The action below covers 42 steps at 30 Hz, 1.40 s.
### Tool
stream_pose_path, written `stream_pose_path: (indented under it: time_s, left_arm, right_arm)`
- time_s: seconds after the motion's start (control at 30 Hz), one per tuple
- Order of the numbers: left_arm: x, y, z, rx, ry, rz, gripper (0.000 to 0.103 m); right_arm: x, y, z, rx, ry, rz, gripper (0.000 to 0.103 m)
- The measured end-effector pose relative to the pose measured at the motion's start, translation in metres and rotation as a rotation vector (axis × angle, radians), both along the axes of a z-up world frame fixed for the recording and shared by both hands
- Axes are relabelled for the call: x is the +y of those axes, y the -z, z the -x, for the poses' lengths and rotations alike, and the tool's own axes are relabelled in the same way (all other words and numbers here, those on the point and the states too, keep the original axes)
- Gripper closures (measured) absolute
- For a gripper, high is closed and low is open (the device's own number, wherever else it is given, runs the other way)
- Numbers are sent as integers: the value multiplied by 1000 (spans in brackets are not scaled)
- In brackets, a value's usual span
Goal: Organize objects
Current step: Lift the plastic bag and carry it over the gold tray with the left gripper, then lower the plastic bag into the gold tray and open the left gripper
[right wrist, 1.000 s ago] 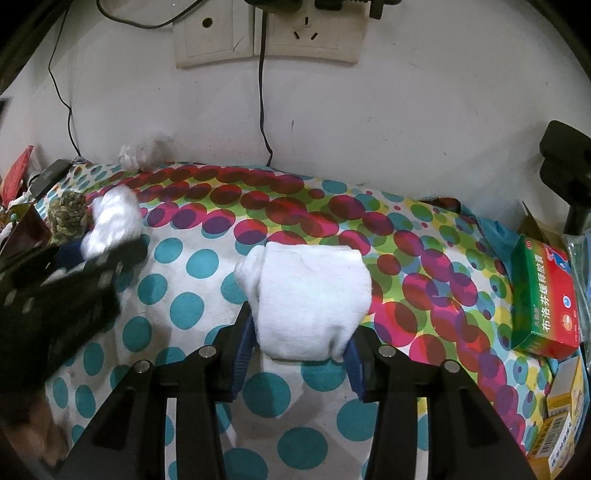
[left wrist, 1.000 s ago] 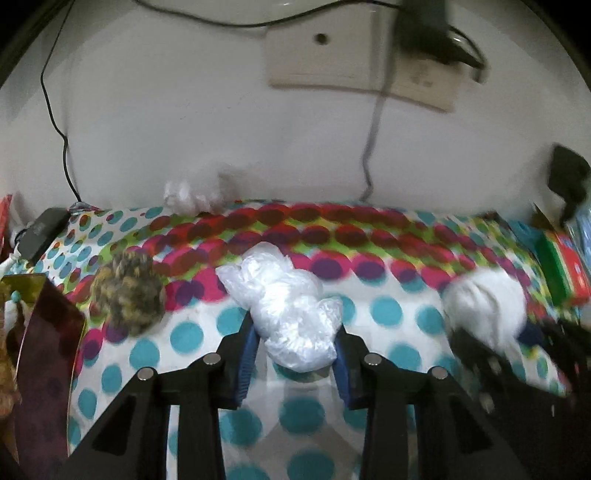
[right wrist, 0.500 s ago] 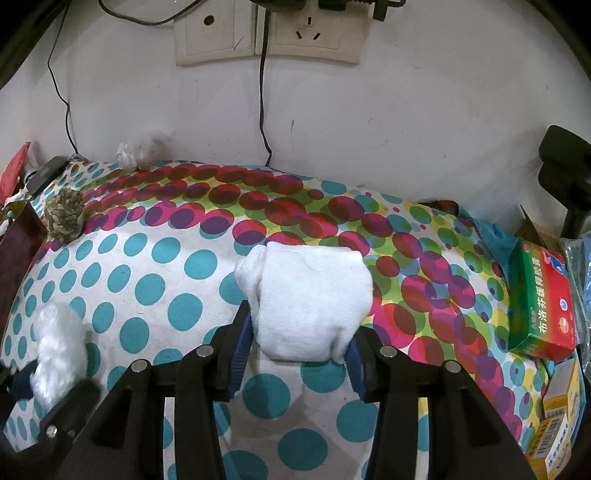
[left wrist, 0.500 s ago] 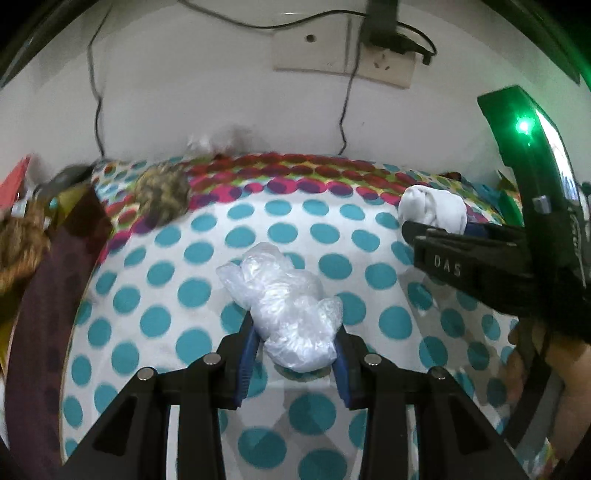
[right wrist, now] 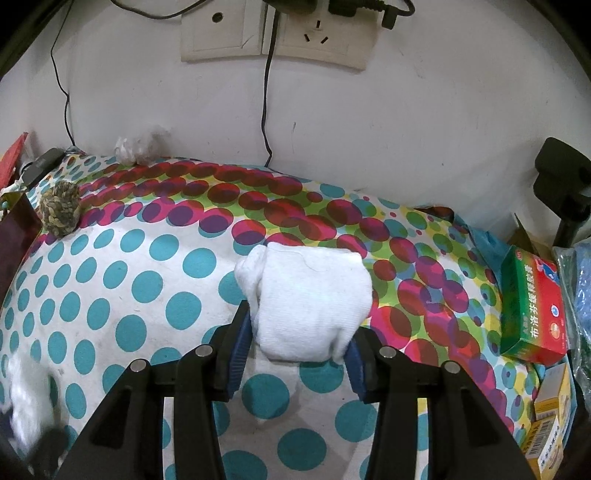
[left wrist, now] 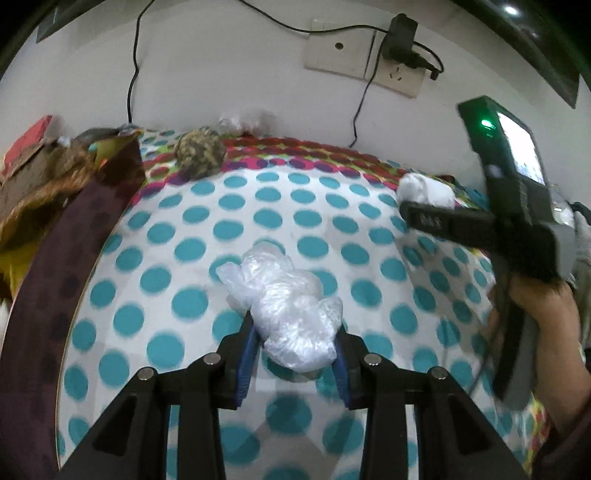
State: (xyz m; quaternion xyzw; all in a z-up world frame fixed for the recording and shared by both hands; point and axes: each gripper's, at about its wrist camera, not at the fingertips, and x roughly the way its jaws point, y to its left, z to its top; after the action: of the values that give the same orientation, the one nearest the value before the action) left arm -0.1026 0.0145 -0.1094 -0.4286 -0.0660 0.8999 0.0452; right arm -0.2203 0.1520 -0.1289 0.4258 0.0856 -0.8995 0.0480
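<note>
My left gripper [left wrist: 293, 354] is shut on a crumpled clear plastic bag [left wrist: 288, 306] and holds it over the polka-dot cloth [left wrist: 177, 258]. My right gripper [right wrist: 293, 350] is shut on a folded white cloth [right wrist: 310, 299]; it also shows in the left wrist view [left wrist: 424, 190], at the right, with the hand behind it. A woven rope ball [left wrist: 199, 155] lies near the wall at the back left, also in the right wrist view [right wrist: 60, 213]. The plastic bag shows blurred at the lower left of the right wrist view [right wrist: 26, 402].
A dark brown box [left wrist: 59, 258] stands along the left edge. A small plastic wad [right wrist: 138, 147] lies by the wall. A green and red medicine box [right wrist: 532, 306] and more boxes [right wrist: 550, 417] sit at the right. Cables [right wrist: 264, 110] hang from wall sockets [right wrist: 266, 33].
My left gripper has pulled back toward the near left with the plastic bag; the rope ball now looks farther off. My right gripper has barely moved with the white cloth.
</note>
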Motion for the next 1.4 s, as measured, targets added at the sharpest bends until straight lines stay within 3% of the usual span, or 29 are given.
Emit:
stream_pose_path:
  time_s: [0.23, 0.7, 1.07, 1.4]
  left_arm:
    - [-21, -29, -35, 17, 15, 16, 67]
    - [-102, -97, -78, 91, -78, 128, 67]
    - [-193, -90, -92, 18, -244, 113, 67]
    - [-217, -61, -87, -61, -273, 92, 67]
  right_arm:
    - [-2, 1, 2, -1, 0, -1, 60]
    - [-1, 1, 1, 6, 0, -21, 59]
    - [-3, 1, 0, 6, 2, -22, 59]
    - [-3, 2, 0, 7, 0, -27, 59]
